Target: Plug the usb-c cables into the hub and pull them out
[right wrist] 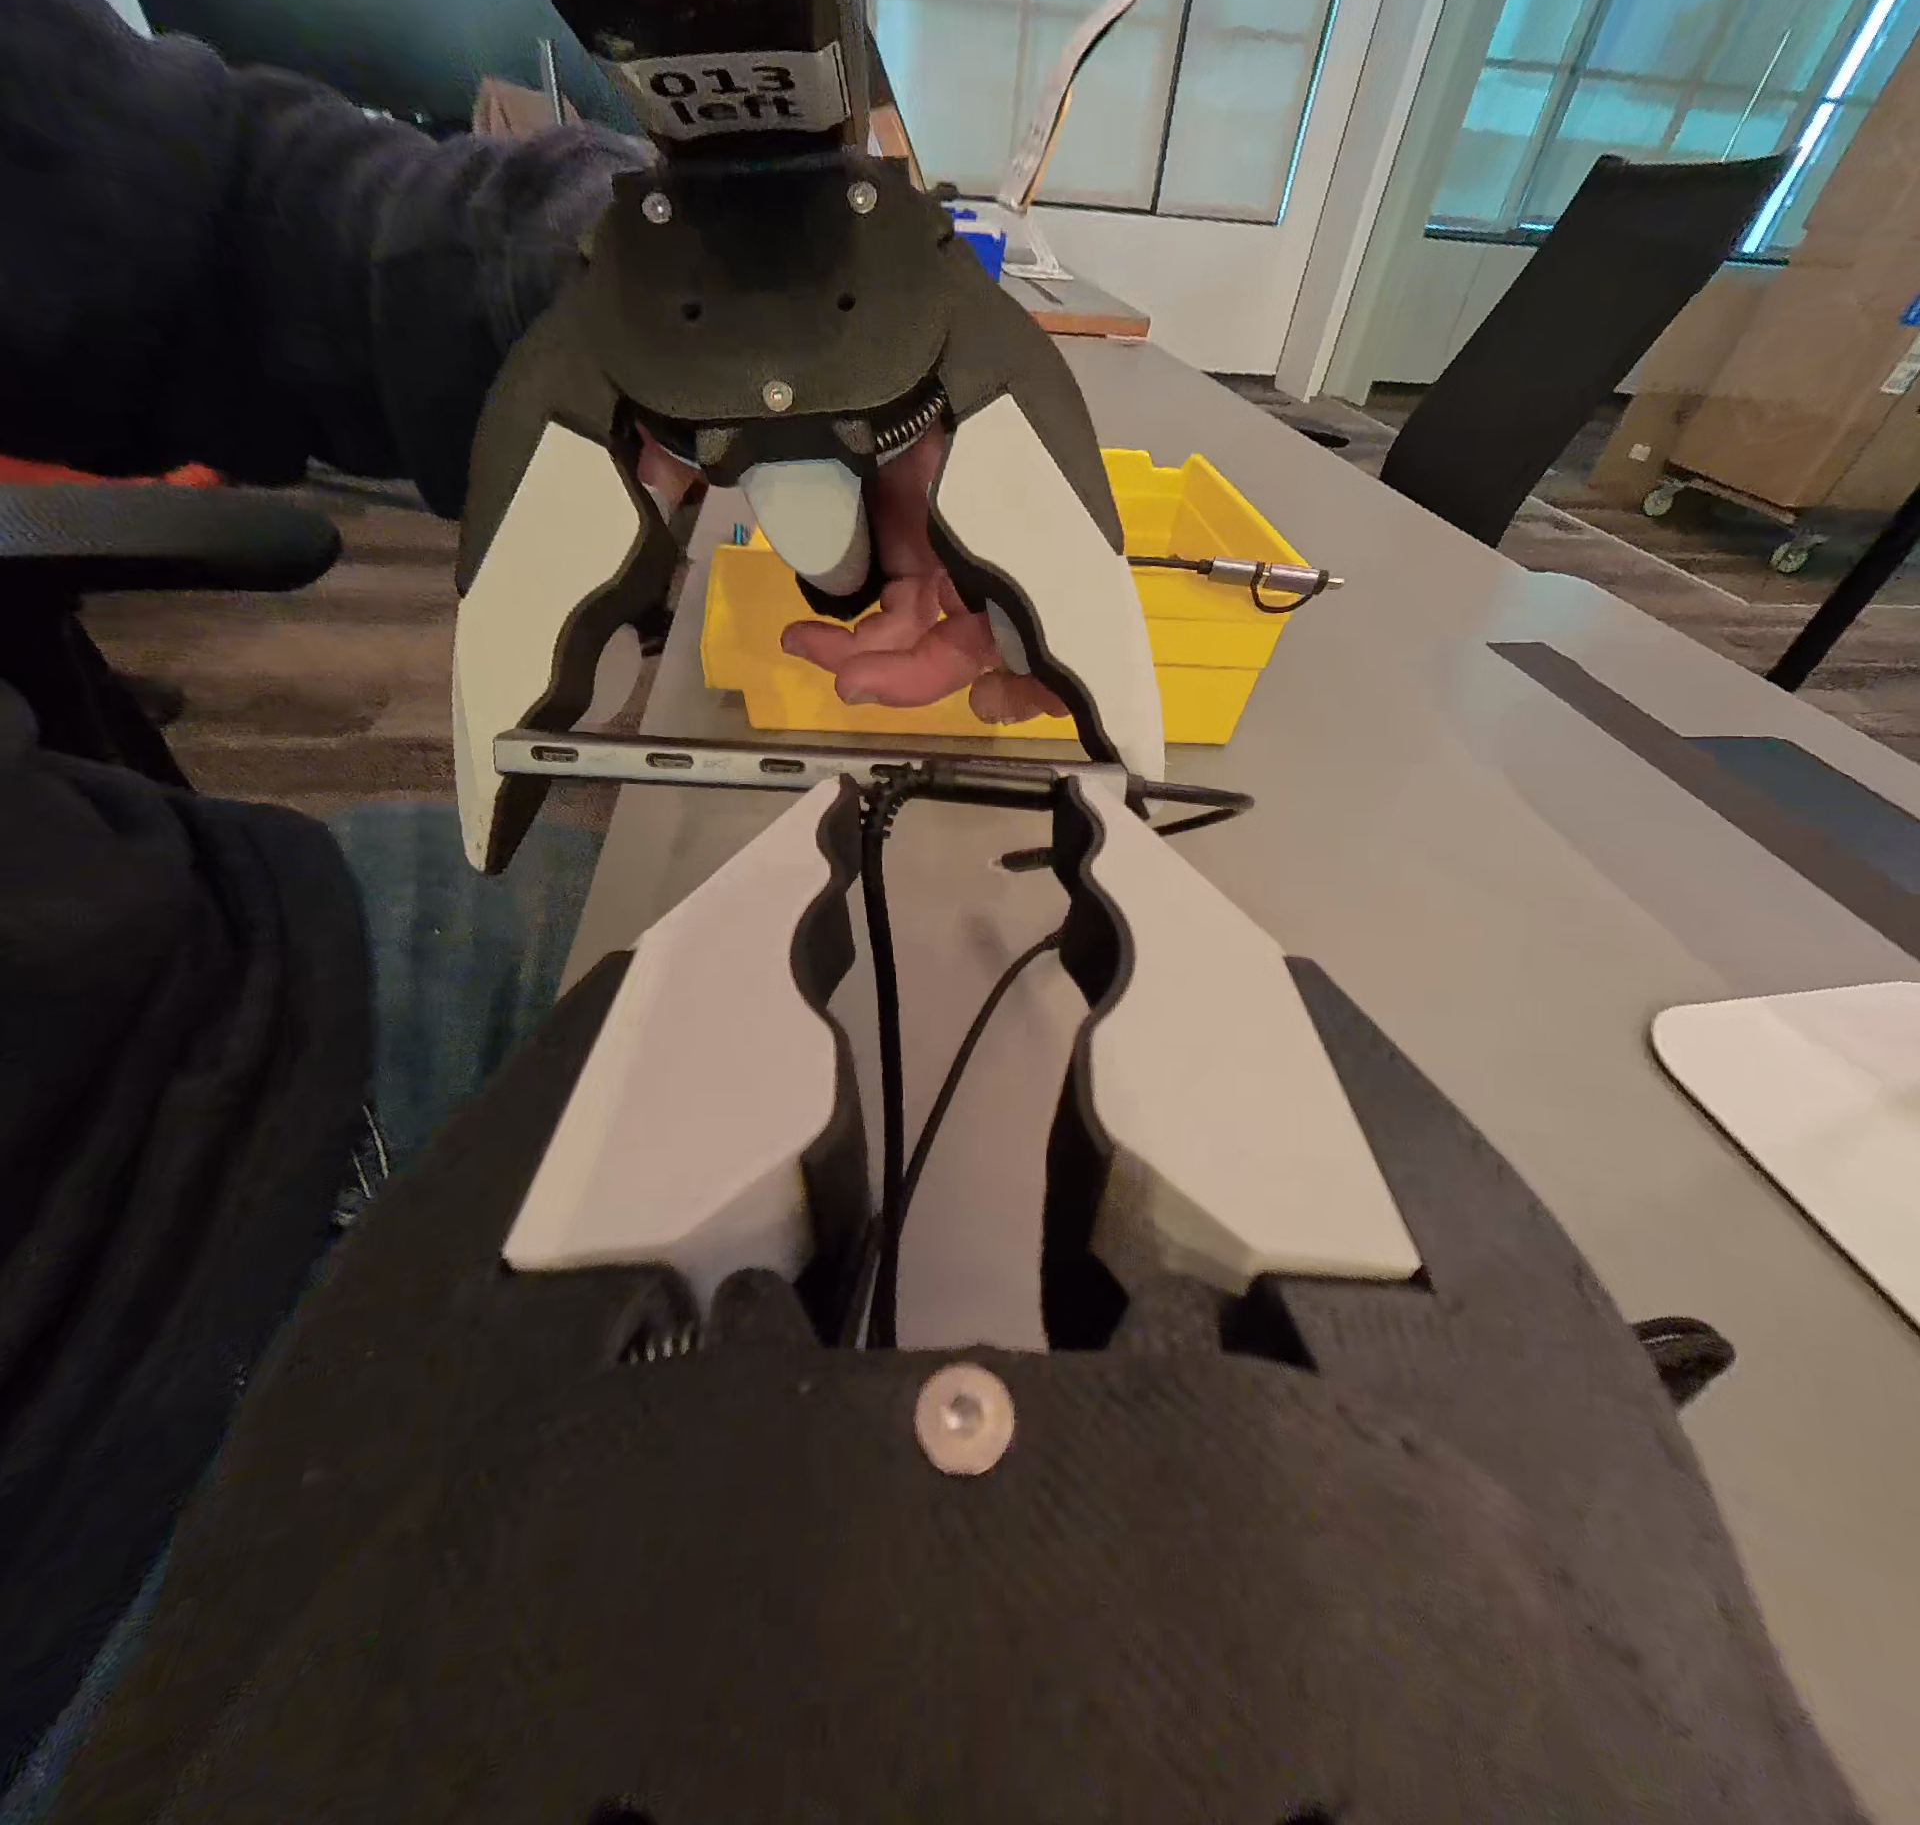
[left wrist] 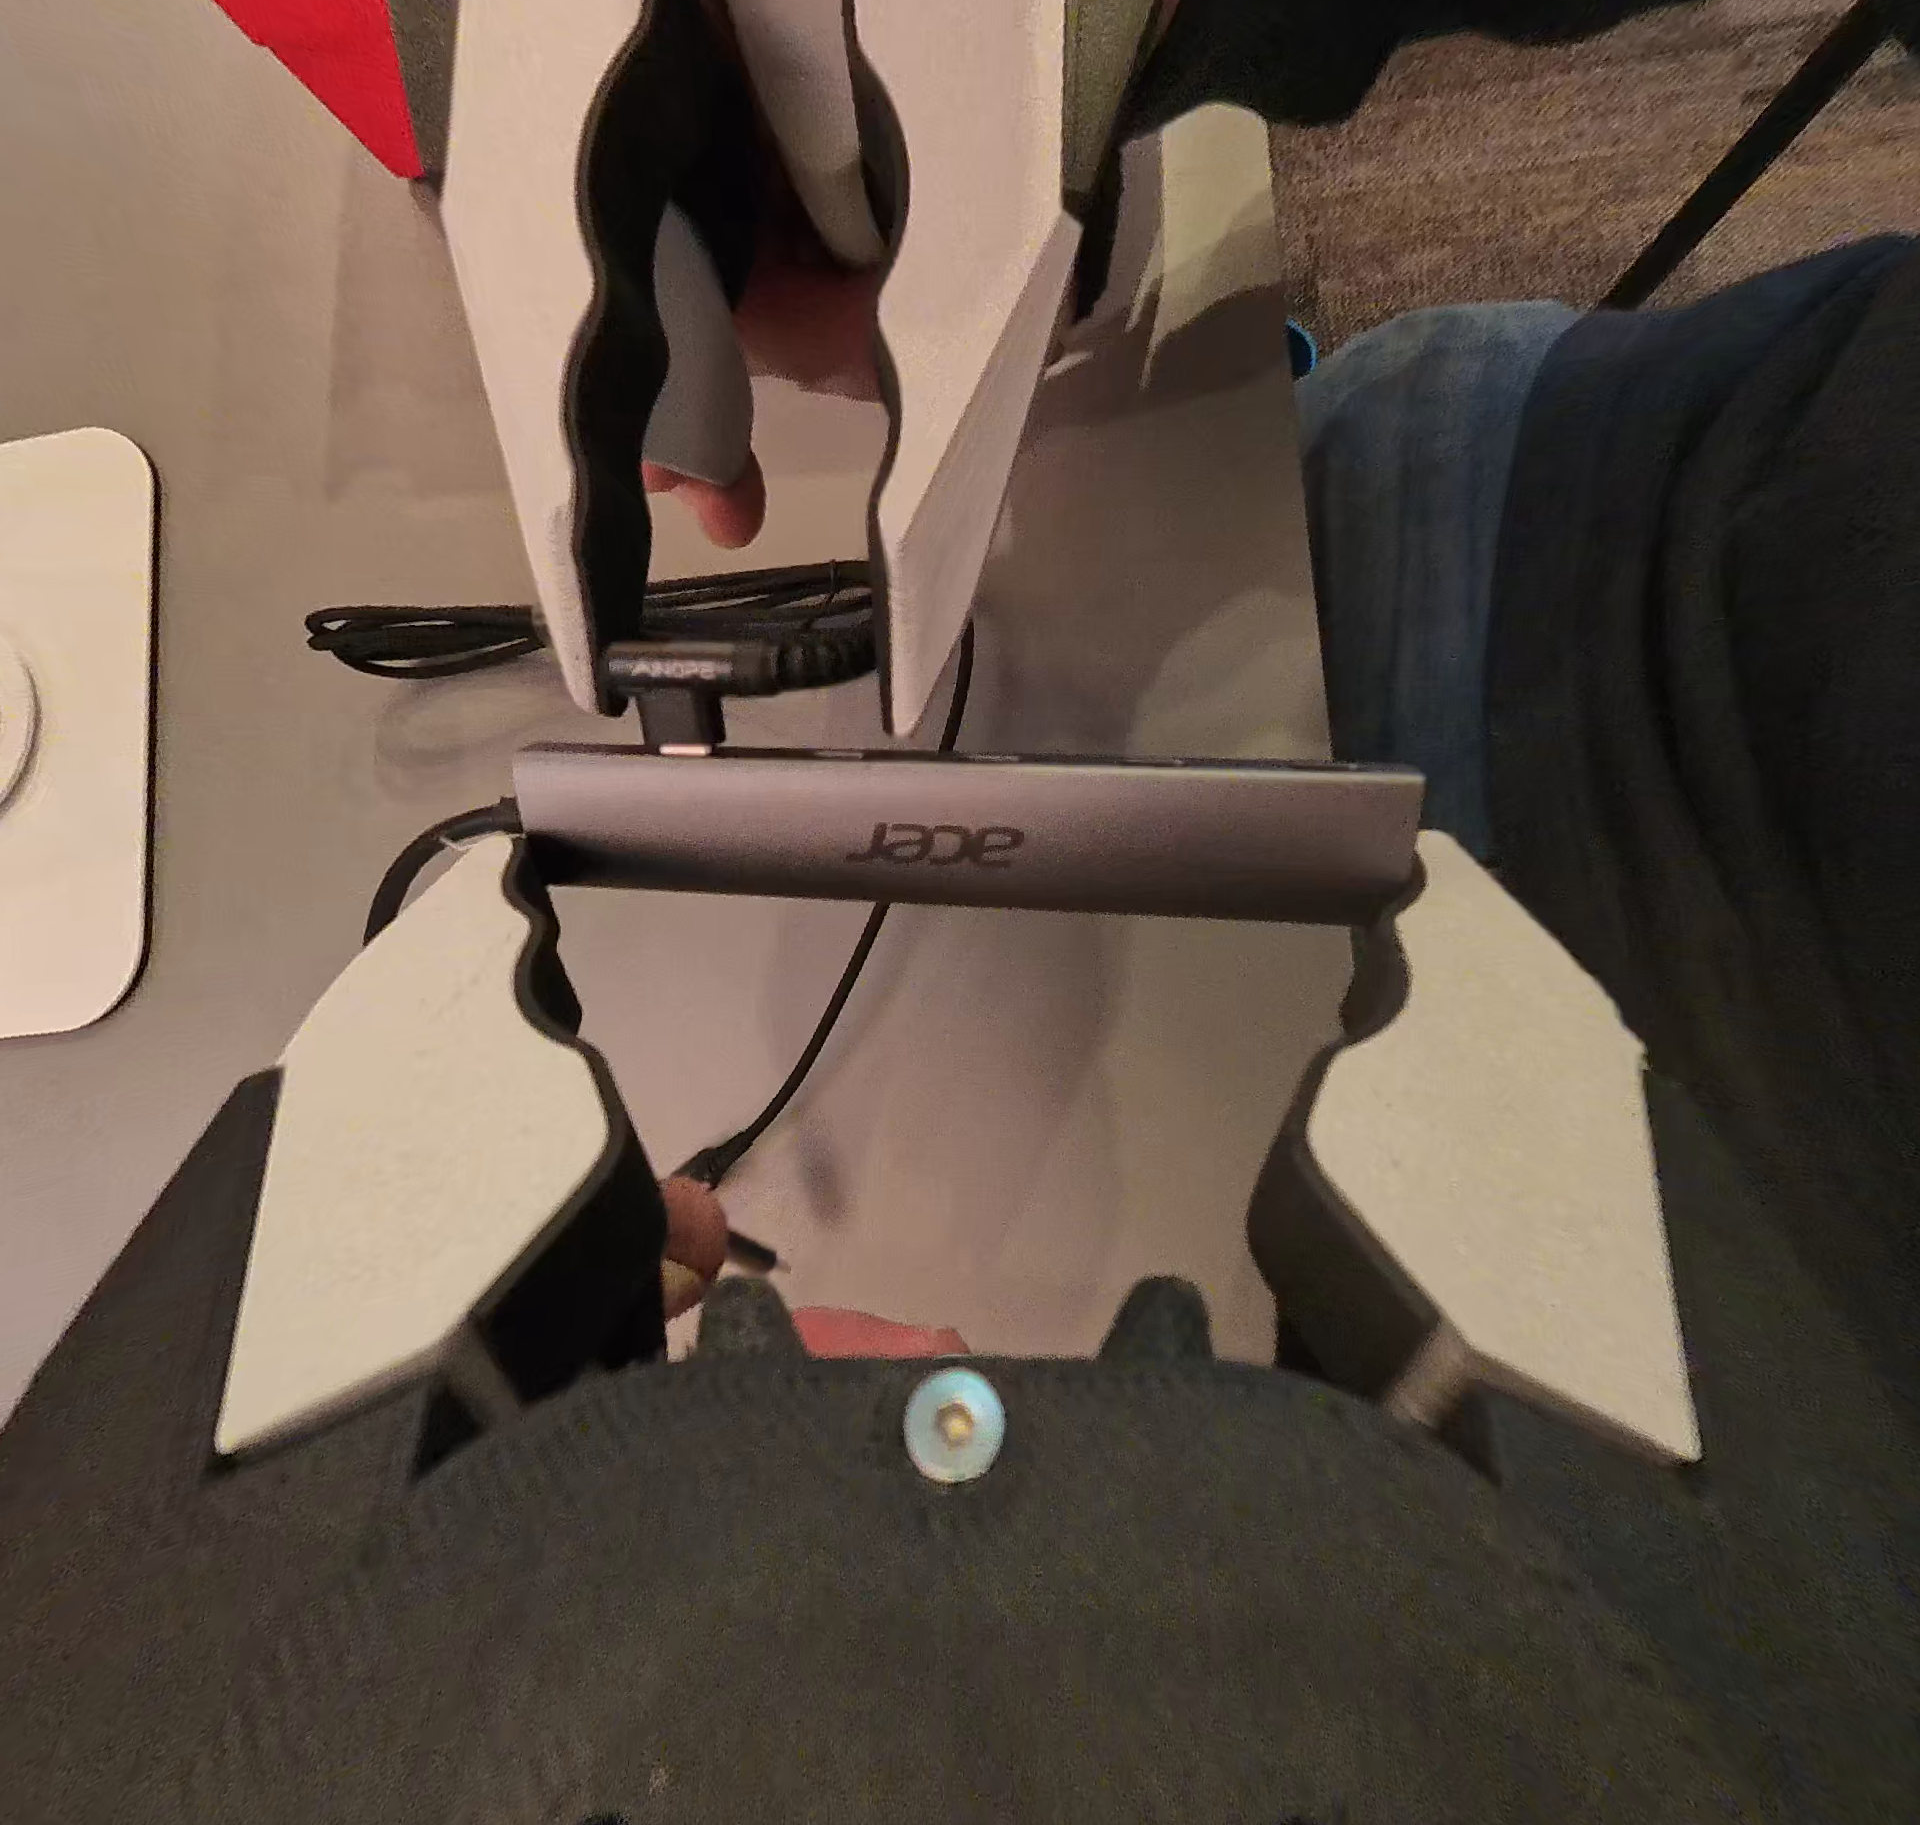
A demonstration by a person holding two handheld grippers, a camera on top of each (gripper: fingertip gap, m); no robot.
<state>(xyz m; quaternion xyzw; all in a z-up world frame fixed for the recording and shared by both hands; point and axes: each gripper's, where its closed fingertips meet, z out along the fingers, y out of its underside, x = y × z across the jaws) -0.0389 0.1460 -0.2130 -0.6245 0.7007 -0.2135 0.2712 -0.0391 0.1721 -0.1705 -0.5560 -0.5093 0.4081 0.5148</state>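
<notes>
A grey desk carries a yellow plastic bin near its left edge. Right of the bin lies a white rounded pad. Beyond the bin stands a black chair.

Both wide-angle views bend straight lines toward the edges. The left wrist view is warm and dim, with soft smeared patches on the grey table. In the right wrist view, cool daylight enters through the windows, and the near foreground looks slightly soft.

Hub between left tongs, plug inserted.
</notes>
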